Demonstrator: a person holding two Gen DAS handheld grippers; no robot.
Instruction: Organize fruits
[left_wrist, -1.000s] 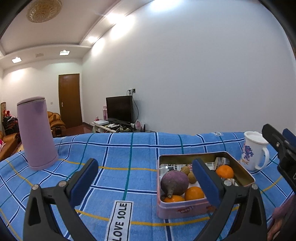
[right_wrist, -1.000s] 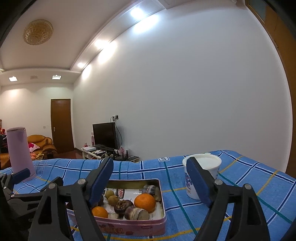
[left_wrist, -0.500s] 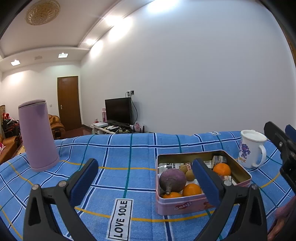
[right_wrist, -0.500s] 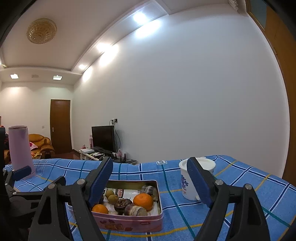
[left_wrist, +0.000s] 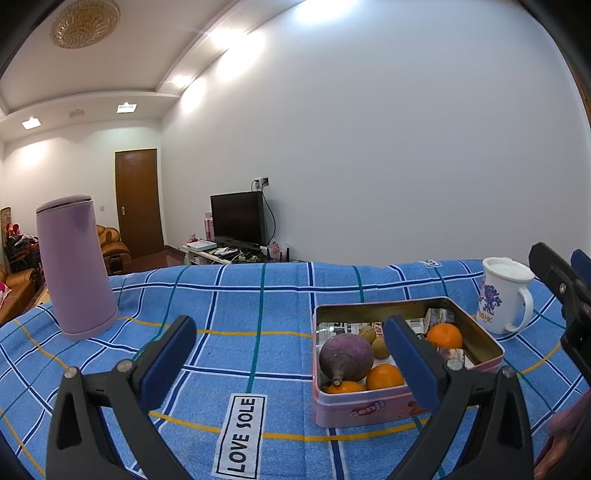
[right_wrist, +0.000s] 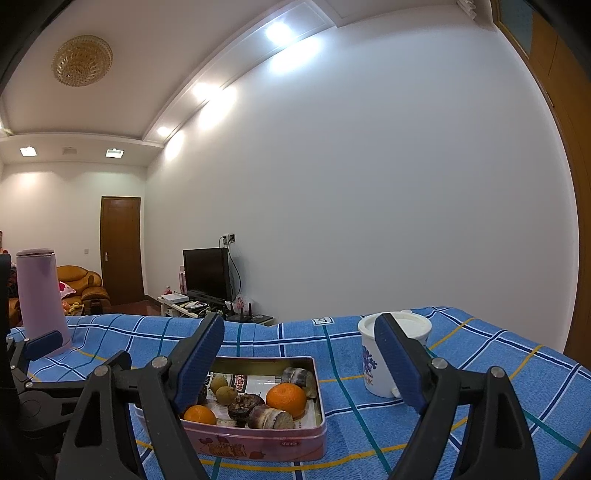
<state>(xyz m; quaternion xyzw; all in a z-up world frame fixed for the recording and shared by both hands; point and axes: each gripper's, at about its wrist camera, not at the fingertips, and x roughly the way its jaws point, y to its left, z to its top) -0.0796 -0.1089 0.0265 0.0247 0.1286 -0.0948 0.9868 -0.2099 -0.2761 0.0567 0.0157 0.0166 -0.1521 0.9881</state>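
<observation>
I have both tongs, left gripper (left_wrist: 291, 354) and right gripper (right_wrist: 299, 363), spread wide and empty; the fruit tin (left_wrist: 369, 408) sits lower right.

Both views are bright and evenly lit. Light comes from recessed ceiling lights (left_wrist: 126, 108) and cove spots that throw blown-out glare patches high on the white wall (right_wrist: 369, 184). Shadows on the blue checked cloth (left_wrist: 240, 302) are soft and faint. Fisheye distortion bows the wall and ceiling lines, and black vignetting fills the corners. Focus is crisp across both pictures, with no motion blur.
</observation>
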